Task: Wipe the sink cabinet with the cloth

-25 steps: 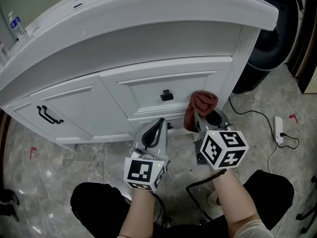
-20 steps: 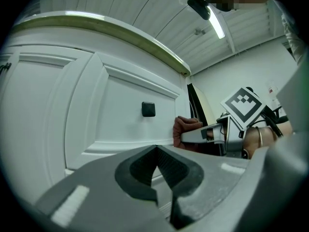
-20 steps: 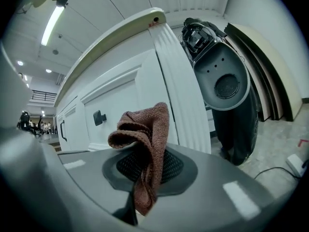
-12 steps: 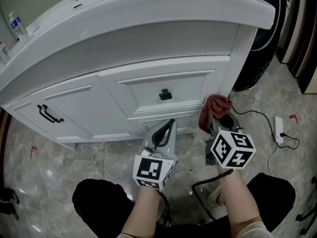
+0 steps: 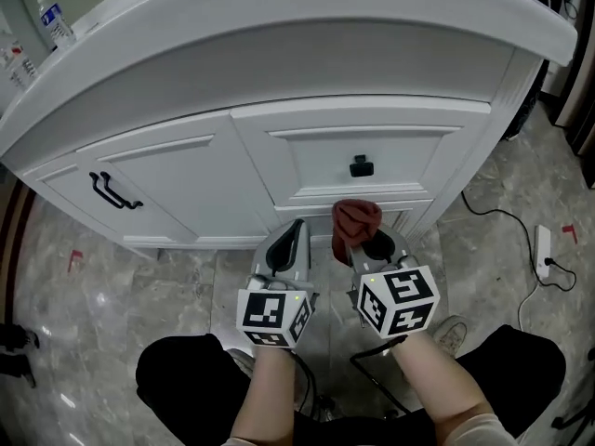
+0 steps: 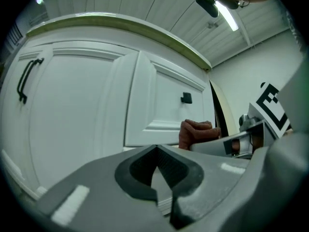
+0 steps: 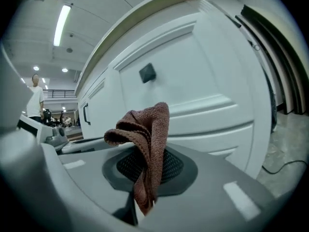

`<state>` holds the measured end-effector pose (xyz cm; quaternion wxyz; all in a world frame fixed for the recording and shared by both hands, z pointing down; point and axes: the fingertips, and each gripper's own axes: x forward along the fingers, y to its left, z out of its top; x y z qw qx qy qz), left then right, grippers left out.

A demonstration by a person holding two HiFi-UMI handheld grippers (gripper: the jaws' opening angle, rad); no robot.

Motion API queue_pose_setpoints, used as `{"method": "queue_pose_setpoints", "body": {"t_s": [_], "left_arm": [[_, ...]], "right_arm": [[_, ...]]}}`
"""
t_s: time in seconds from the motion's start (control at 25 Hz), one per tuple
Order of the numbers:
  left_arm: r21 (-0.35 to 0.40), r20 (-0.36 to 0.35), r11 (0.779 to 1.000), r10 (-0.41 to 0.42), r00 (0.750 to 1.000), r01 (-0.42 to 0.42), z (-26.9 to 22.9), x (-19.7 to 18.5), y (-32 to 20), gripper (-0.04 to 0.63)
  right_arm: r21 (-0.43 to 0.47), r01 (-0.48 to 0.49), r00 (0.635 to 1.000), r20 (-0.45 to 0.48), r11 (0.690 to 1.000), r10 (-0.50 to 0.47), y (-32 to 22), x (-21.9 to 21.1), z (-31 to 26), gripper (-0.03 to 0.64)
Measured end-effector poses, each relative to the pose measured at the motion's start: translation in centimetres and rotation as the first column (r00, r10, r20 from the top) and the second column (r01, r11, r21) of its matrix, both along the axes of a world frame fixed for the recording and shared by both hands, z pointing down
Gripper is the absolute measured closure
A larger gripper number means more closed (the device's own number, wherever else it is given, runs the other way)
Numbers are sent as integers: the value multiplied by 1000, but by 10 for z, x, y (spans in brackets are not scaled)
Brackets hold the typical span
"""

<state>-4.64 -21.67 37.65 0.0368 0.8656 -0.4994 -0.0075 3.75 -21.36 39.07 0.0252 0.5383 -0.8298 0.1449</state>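
The white sink cabinet (image 5: 195,179) fills the upper head view, with a drawer that has a black knob (image 5: 361,166) and a door with a black handle (image 5: 113,191). A reddish-brown cloth (image 5: 355,225) is bunched upright in my right gripper (image 5: 365,242), which is shut on it just below the drawer. I cannot tell whether the cloth touches the panel. In the right gripper view the cloth (image 7: 145,139) hangs over the jaws in front of the knob (image 7: 147,73). My left gripper (image 5: 289,240) is beside it, shut and empty (image 6: 156,150), with the cloth (image 6: 195,132) to its right.
A power strip (image 5: 544,254) and its black cable lie on the marble floor at the right. A water bottle (image 5: 56,19) stands at the upper left. The person's dark trousers (image 5: 186,379) and a shoe (image 5: 453,331) are at the bottom.
The right gripper carried the cloth right to the cabinet's corner post, then back left to under the drawer knob. The left gripper kept beside it, still shut.
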Motion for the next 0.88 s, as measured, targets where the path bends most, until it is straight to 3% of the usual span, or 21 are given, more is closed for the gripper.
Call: {"method": "queue_pose_setpoints", "body": {"t_s": [0.44,0.88], "left_arm": [[-34,33,995,-91,995,92,22,-62,-1,595],[-51,38,996,-71,997,73,33,-55,-6,595]], "right_arm": [[-57,165,986,-3,985,-166,-23,-102,42,538],[-68,151,988,-9,986,-152,-30,-91,51,535]]}}
